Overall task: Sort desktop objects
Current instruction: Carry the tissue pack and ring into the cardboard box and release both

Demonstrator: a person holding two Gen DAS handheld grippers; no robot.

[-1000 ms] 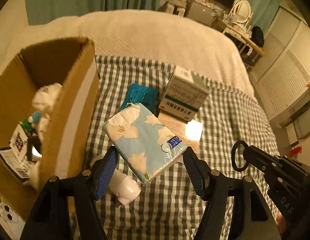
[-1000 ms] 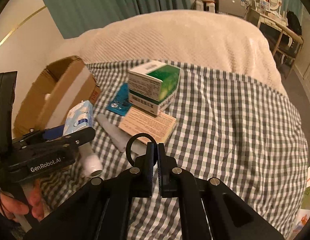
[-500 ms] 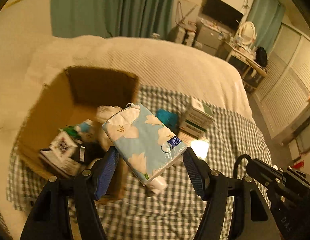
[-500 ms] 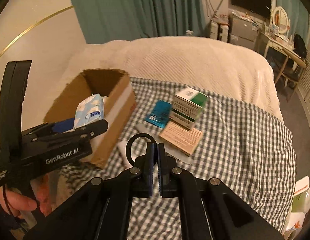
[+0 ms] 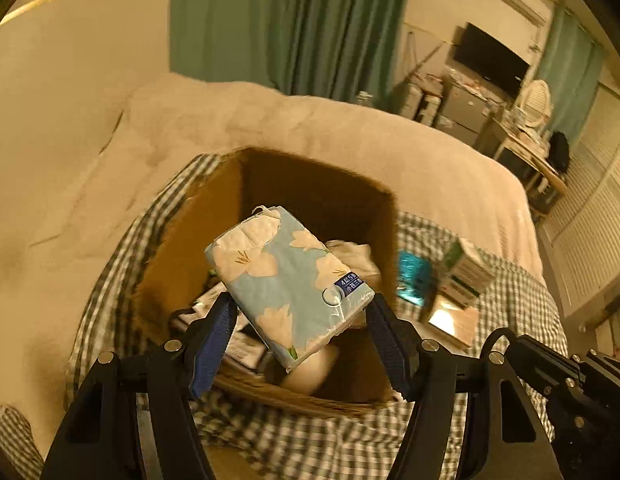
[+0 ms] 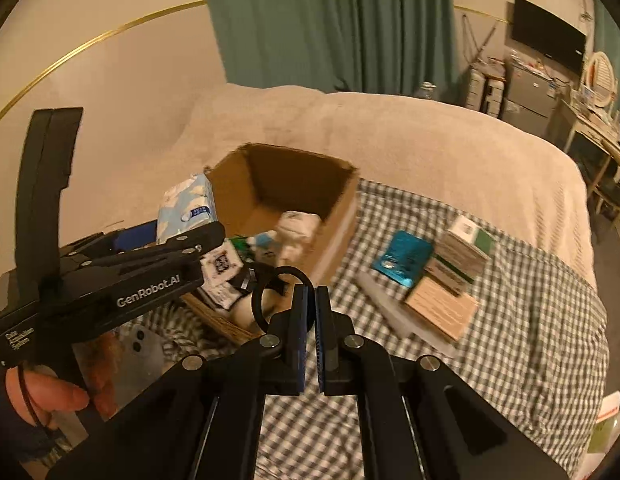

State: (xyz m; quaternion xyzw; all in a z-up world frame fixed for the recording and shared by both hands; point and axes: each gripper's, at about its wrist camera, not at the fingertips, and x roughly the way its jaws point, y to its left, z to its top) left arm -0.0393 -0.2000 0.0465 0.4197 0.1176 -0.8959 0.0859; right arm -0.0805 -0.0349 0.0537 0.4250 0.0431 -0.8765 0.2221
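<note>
Checked bedspread (image 6: pixel 489 360), "GenRobot.AI" on left hand-held gripper (image 6: pixel 182 236)

Green curtain (image 5: pixel 286 24) – cream bed (image 6: pixel 389 136)

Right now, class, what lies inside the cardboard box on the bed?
Inside the cardboard box lie a white crumpled bundle, printed packets and small dark items. The left gripper and its tissue pack hide the box floor.

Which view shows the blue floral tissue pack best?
The left wrist view: the tissue pack fills the centre, its flower print and label facing the camera, held in the left gripper above the cardboard box. The right wrist view shows only part of it, behind the left gripper's body.
</note>
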